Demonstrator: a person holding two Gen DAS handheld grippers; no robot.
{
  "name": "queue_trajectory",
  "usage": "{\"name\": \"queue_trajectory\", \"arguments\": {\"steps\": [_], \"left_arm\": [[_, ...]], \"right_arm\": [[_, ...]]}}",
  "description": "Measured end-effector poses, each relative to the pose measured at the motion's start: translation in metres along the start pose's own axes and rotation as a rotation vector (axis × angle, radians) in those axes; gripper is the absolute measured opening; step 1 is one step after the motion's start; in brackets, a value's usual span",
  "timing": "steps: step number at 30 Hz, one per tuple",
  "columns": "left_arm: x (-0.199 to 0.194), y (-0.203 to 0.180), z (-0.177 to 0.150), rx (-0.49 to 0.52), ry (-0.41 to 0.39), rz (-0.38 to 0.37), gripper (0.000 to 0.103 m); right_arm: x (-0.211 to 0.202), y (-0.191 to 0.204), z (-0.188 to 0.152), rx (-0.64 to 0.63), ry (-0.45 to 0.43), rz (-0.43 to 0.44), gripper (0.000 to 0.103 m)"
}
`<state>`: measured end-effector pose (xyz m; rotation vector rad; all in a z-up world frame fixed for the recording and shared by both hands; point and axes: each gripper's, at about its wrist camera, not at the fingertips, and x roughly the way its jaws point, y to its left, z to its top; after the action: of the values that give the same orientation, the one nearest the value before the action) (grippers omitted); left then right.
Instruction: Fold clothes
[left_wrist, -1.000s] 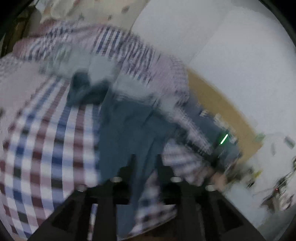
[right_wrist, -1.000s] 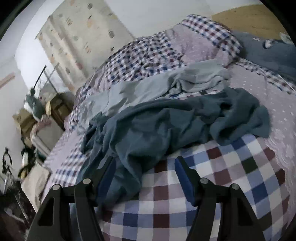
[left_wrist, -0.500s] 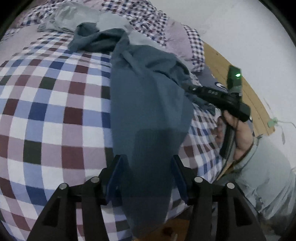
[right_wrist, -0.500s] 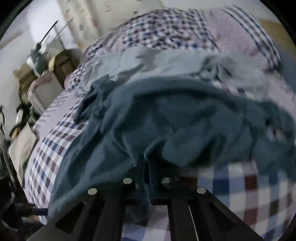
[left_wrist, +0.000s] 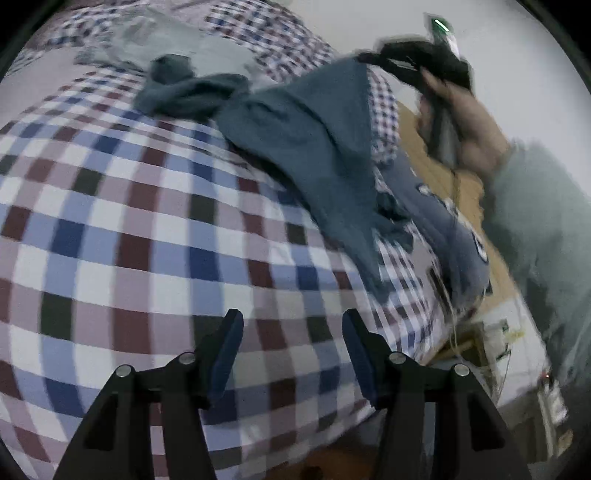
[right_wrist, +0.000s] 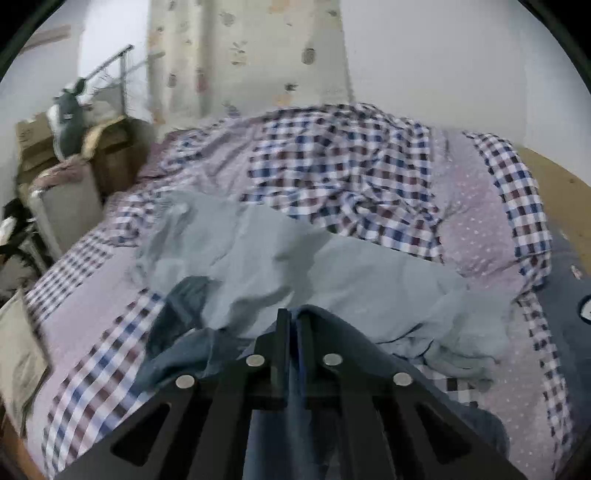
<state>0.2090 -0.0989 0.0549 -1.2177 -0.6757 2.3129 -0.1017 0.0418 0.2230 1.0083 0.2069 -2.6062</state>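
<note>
Checked cloth of the bedspread (left_wrist: 122, 236) filled the left and centre of the left wrist view, bare under the left gripper (left_wrist: 291, 349), whose fingers stood wide with nothing between them. The dark shirt (left_wrist: 306, 147) ran from a bunched end at upper centre down to a loose edge at centre right, its top corner lifted toward the right gripper (left_wrist: 373, 59) at upper right. In the right wrist view the right gripper (right_wrist: 291, 328) was pinched closed on the shirt (right_wrist: 207, 350) at lower centre. A pale garment (right_wrist: 280, 273) lay just behind, at mid-frame.
</note>
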Motion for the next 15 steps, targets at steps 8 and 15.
{"name": "queue_trajectory", "arguments": {"steps": [8, 15], "left_arm": [[0.023, -0.032, 0.004, 0.064, 0.026, -0.085, 0.068], [0.052, -0.062, 0.007, 0.046, 0.017, -0.228, 0.072]], "right_arm": [[-0.039, -0.028, -0.070, 0.043, 0.005, 0.092, 0.058], [-0.122, -0.113, -0.201, 0.361, -0.165, 0.080, 0.067]]}}
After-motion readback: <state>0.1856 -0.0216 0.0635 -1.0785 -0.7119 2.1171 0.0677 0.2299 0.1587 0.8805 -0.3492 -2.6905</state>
